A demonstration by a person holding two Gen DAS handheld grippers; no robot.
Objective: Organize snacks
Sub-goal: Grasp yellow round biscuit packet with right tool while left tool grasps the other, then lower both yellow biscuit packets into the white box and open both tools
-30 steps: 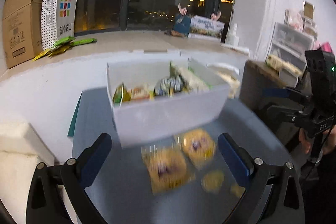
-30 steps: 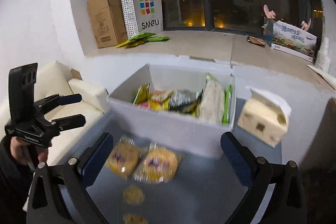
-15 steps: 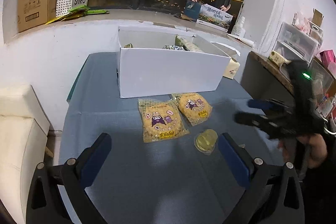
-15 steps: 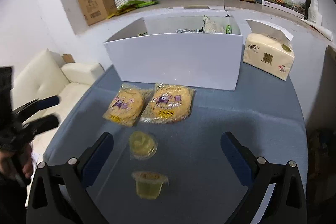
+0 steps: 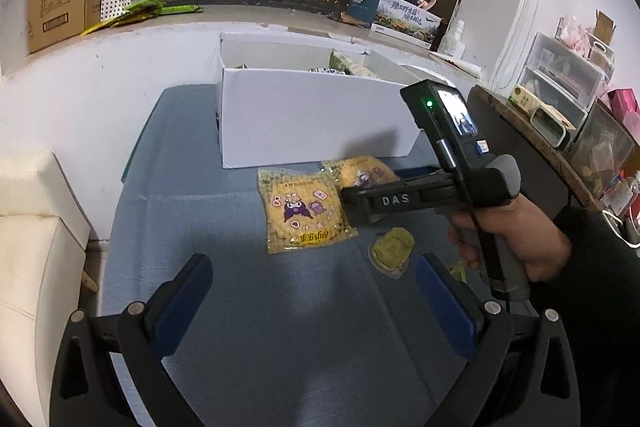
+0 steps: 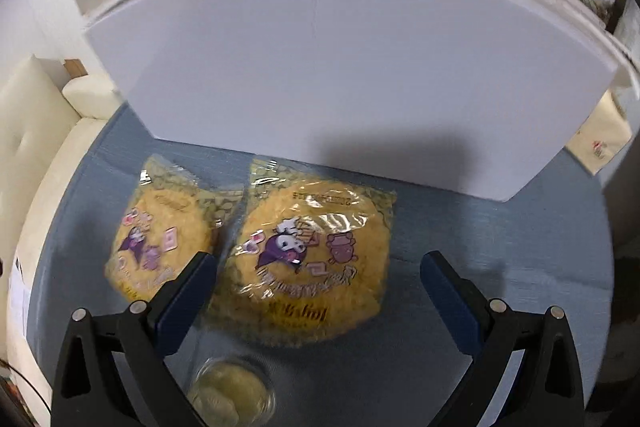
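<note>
The left wrist view looks from higher and farther back, down across the desk (image 5: 248, 307) toward the box (image 5: 312, 119) and window. The right wrist view sits low and close to the packets (image 6: 308, 267). Both views share packets and box front.

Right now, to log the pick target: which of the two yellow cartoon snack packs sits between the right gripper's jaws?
The right-hand pack, nearer the tissue box; the right gripper is open around it. The left-hand pack lies outside.
</note>
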